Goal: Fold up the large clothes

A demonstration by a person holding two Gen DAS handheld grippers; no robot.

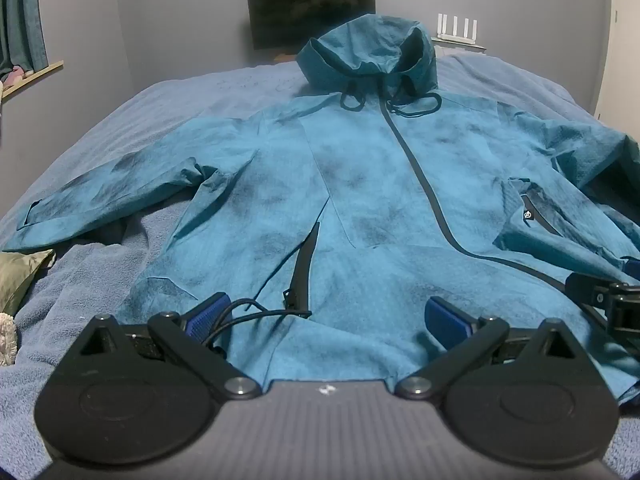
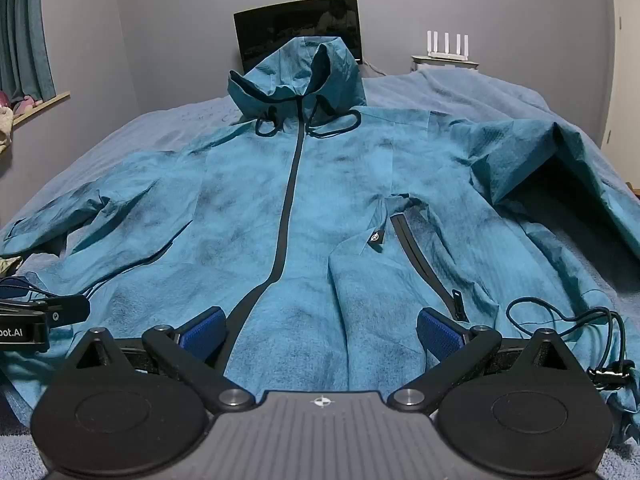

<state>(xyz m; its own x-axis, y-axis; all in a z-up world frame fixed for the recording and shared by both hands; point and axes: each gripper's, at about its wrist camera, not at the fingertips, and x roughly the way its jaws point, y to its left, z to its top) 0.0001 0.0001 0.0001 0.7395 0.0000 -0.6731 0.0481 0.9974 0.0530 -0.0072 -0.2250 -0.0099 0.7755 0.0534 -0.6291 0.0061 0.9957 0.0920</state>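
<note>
Left wrist view is showing a teal hooded jacket (image 1: 360,184) lying flat, front up, on a blue bed (image 1: 168,100), hood at the far end. Both grippers, left gripper (image 1: 328,320) and right gripper (image 2: 320,332), are hovering over its near hem, fingers wide apart, holding nothing.

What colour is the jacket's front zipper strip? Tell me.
Dark navy, nearly black, on the zipper strip; right wrist view shows it best.

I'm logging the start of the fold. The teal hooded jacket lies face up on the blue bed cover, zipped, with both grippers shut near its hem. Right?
Not quite: both grippers are open, not shut. Each wrist view shows the left gripper and right gripper with pads spread wide over the hem, gripping nothing. The jacket does lie face up, zipped, on the blue bed cover.
</note>
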